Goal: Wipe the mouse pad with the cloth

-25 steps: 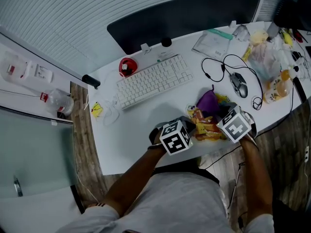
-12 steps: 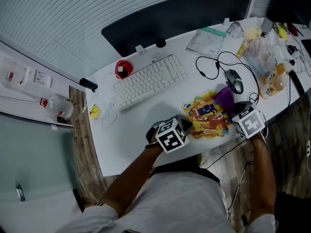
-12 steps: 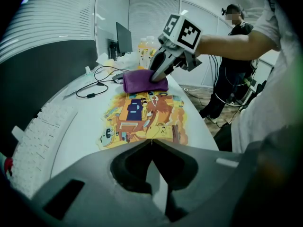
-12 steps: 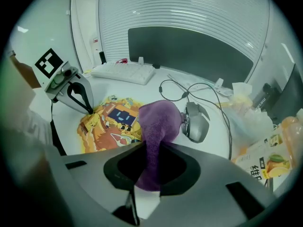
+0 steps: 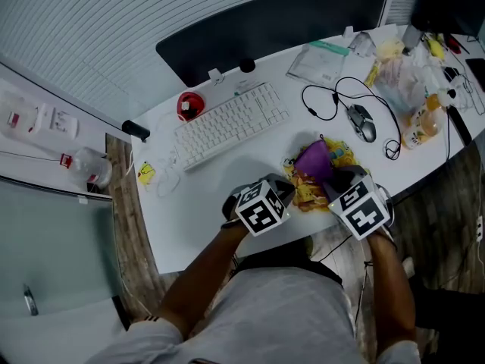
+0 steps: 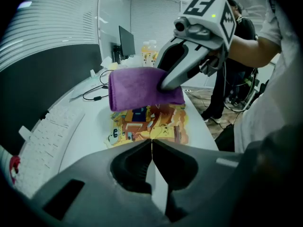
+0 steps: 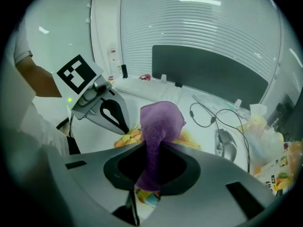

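grippers 2: left gripper (image 5: 286, 190), right gripper (image 5: 334, 179) | cloth (image 5: 313, 158) 1 | mouse pad (image 5: 305, 194) 1 | keyboard (image 5: 231, 124) 1 | mouse (image 5: 362, 121) 1 | bench (image 5: 198, 203) 1

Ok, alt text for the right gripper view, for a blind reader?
The right gripper is shut on a purple cloth, held over a colourful mouse pad on a white desk. The left gripper sits beside the pad at left; a wired mouse lies at right.

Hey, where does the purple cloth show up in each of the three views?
Head view: purple cloth right of centre, over the mouse pad.
Left gripper view: purple cloth upper centre, over the far end of the mouse pad.
Right gripper view: purple cloth at centre, pinched between the jaws.
Shared landmark: the colourful mouse pad beneath it.
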Demonstrator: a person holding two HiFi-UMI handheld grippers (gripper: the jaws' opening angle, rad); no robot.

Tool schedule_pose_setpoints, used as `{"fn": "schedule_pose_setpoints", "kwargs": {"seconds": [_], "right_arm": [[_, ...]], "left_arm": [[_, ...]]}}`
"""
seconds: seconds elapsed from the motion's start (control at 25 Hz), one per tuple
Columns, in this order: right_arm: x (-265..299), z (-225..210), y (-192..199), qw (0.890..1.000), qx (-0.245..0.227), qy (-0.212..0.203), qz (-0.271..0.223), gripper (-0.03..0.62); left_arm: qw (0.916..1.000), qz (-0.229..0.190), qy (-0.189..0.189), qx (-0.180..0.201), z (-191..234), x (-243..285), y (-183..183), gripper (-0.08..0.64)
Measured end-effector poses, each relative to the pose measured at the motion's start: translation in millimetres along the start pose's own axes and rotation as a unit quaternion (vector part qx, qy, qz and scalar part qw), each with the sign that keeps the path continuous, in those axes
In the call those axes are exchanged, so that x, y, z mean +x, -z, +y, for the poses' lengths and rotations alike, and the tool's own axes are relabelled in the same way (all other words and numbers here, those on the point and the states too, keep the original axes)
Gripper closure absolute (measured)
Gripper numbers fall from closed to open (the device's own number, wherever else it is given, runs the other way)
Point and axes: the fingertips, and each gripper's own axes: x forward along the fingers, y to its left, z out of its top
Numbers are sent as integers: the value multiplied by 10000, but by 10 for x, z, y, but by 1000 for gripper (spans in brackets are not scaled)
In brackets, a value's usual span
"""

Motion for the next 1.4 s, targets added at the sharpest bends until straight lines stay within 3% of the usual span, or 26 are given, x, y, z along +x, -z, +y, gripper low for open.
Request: {"fn": "schedule_pose_setpoints", "kwargs": {"seconds": [0.32, 0.68, 1.0, 1.4], "right_arm": [[277, 424, -63, 9989, -238, -320, 256, 522], [451, 575, 47, 9966, -405, -420, 589, 522], [322, 205, 291, 9966, -197, -96, 796, 522], [-27, -420, 842, 9916, 574, 528, 1031, 522]], "left_arm": [[9998, 159, 93, 51, -69, 63, 93, 541], [9998, 174, 100, 72, -71, 75, 96, 543], [9998, 172, 126, 62, -67, 76, 94, 541], [9996, 222, 167, 83, -73, 80, 99, 541]]}}
